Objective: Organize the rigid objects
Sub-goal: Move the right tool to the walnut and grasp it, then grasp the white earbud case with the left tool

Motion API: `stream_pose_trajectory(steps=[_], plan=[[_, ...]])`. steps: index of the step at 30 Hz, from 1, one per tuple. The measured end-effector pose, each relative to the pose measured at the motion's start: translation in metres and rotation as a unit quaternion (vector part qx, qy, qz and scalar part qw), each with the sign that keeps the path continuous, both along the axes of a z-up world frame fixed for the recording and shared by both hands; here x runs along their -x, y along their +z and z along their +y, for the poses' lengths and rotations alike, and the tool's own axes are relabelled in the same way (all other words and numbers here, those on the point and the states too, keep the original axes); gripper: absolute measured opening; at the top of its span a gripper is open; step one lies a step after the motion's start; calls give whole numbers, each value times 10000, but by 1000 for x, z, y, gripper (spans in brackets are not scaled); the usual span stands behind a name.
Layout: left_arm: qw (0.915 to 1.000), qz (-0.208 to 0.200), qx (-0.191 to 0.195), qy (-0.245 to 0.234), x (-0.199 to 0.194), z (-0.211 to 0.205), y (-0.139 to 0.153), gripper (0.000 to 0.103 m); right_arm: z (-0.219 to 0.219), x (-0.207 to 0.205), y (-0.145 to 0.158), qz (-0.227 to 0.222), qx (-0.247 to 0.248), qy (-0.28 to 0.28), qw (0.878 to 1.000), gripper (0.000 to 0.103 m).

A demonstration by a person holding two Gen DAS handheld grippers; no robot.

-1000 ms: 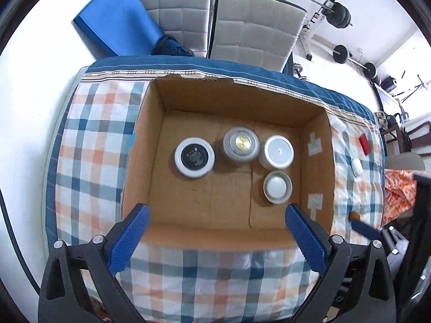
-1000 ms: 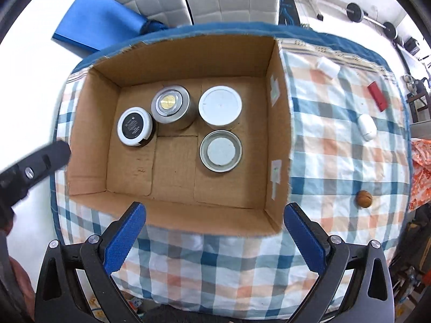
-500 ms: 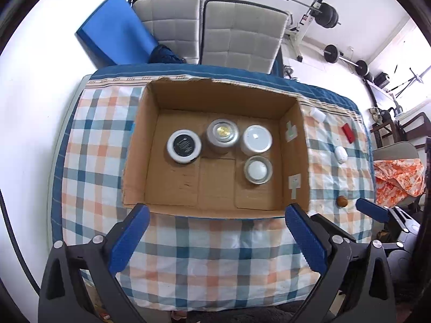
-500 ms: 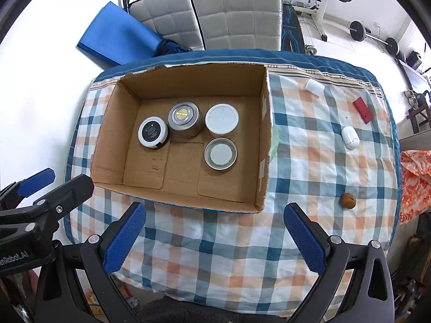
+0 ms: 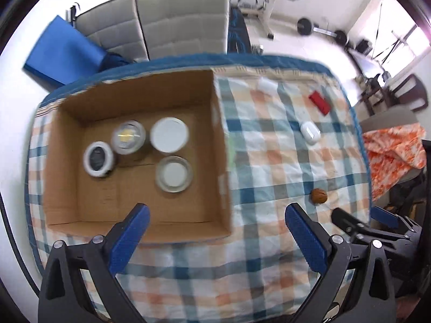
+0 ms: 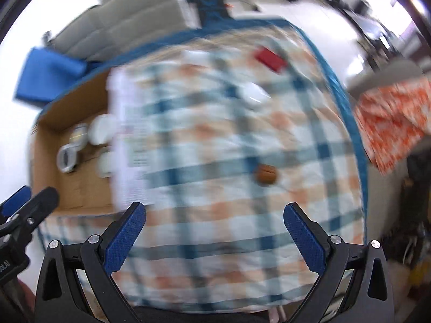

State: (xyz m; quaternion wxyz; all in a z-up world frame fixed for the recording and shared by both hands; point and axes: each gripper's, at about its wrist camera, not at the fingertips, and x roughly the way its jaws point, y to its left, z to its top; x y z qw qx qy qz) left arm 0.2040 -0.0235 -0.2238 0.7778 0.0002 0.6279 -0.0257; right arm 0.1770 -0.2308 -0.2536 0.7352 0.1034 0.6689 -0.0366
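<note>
An open cardboard box [image 5: 223,161] stands on the checked tablecloth [image 5: 269,161] and holds several round jars and tins [image 5: 169,134]. To its right on the cloth lie a brown walnut [image 5: 319,196], a white case [image 5: 310,133], a red block [image 5: 319,103] and a small white piece [image 5: 267,84]. My left gripper [image 5: 216,231] is open and empty above the box's near right corner. My right gripper [image 6: 214,228] is open and empty over the cloth; the walnut [image 6: 266,175], white case [image 6: 256,94] and red block [image 6: 270,58] lie ahead of it. The right wrist view is blurred.
Grey padded chairs [image 5: 175,24] and a blue mat [image 5: 62,56] stand behind the table. Weights and a bench [image 5: 269,8] are at the back right. An orange patterned cloth [image 5: 393,153] hangs to the right of the table. The right gripper's tip [image 5: 382,220] shows at the left view's lower right.
Both grippers have swung to the right, away from over the box toward the loose objects on the cloth. The right one moves fast. Both stay open and empty.
</note>
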Motion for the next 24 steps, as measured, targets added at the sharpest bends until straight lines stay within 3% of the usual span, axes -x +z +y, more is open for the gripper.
stream_pose_trajectory(steps=[2, 4, 6, 7, 13, 14, 15, 16, 19, 24], plan=[[9998, 79, -145, -80, -10, -23, -20, 103, -27, -3, -28, 224, -61, -243, 9994, 103], [9994, 131, -288, -156, -17, -39, -33, 103, -46, -8, -54, 379, -181, -391, 9984, 95], [9983, 196, -493, -233, -25, -57, -47, 103, -58, -14, -80, 593, -242, -484, 9968, 75], [9978, 249, -540, -282, -29, -66, -54, 103, -63, -17, -94, 696, -335, -546, 9955, 72], [9945, 364, -918, -339, -47, -91, -81, 103, -69, -30, -139, 891, -601, -523, 9928, 68], [9944, 374, -932, -324, -48, -93, -84, 103, -69, -32, -147, 944, -590, -457, 9927, 60], [9941, 403, -964, -307, -50, -95, -87, 103, -67, -34, -154, 1033, -567, -392, 9923, 45], [9937, 445, -980, -296, -51, -97, -89, 103, -66, -34, -161, 1123, -565, -349, 9915, 44], [9935, 485, -994, -257, -55, -104, -91, 103, -71, -34, -162, 1049, -640, -310, 9919, 43], [9963, 540, -630, -241, -70, -125, -86, 103, -103, -39, -139, 794, -693, -359, 9938, 42]])
